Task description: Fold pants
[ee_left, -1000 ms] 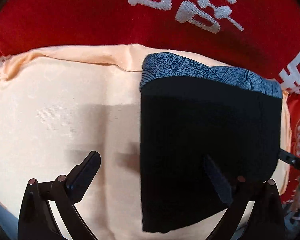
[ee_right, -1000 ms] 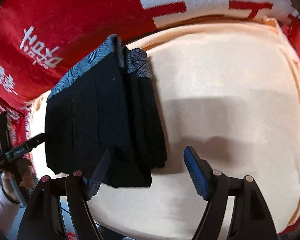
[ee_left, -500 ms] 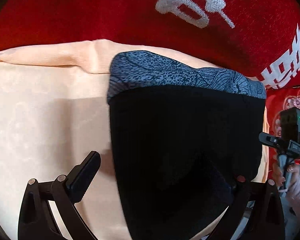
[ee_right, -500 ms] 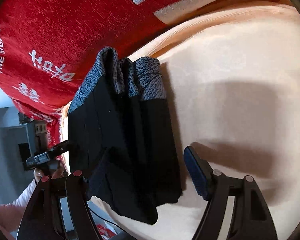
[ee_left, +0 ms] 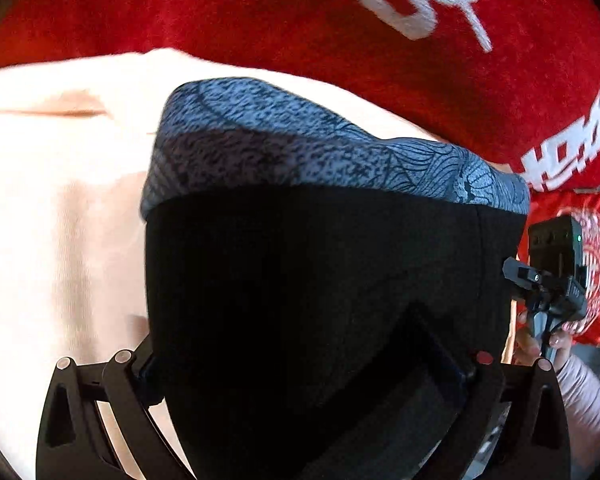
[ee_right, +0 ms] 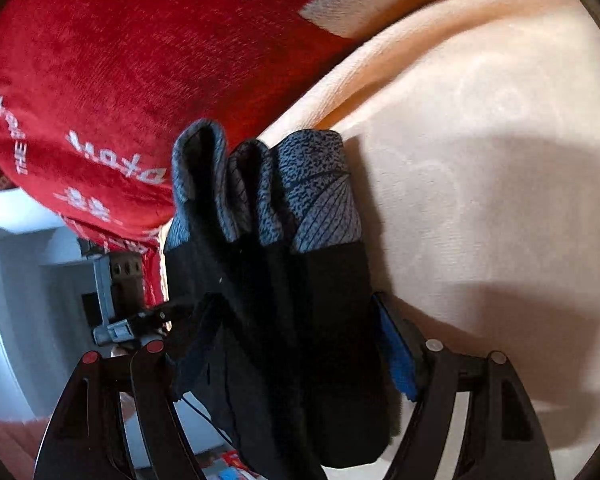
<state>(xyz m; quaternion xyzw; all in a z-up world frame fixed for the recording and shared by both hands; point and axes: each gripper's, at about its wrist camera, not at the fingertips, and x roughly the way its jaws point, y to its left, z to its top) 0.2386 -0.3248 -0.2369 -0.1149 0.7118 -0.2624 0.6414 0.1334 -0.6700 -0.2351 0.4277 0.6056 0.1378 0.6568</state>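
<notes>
The folded black pants (ee_left: 320, 300) with a grey patterned waistband (ee_left: 300, 148) lie on a peach cushion (ee_left: 60, 220). My left gripper (ee_left: 308, 364) straddles the near edge of the bundle; the cloth hides the tips, so its grip is unclear. In the right wrist view the pants (ee_right: 292, 312) are a thick stack, the waistband (ee_right: 300, 188) layered at the far end. My right gripper (ee_right: 276, 332) has its jaws around the stack's near end, blue pad (ee_right: 396, 360) against its right side.
A red cushion with white lettering (ee_left: 340, 20) stands behind the peach one. The right gripper and the hand holding it show at the right edge of the left wrist view (ee_left: 552, 280). Grey room and furniture (ee_right: 40, 280) lie past the cushion's left edge.
Both grippers have moved in onto the folded pants from either side and their jaws have narrowed around it. The stack has bunched up thicker and sits closer to both cameras.
</notes>
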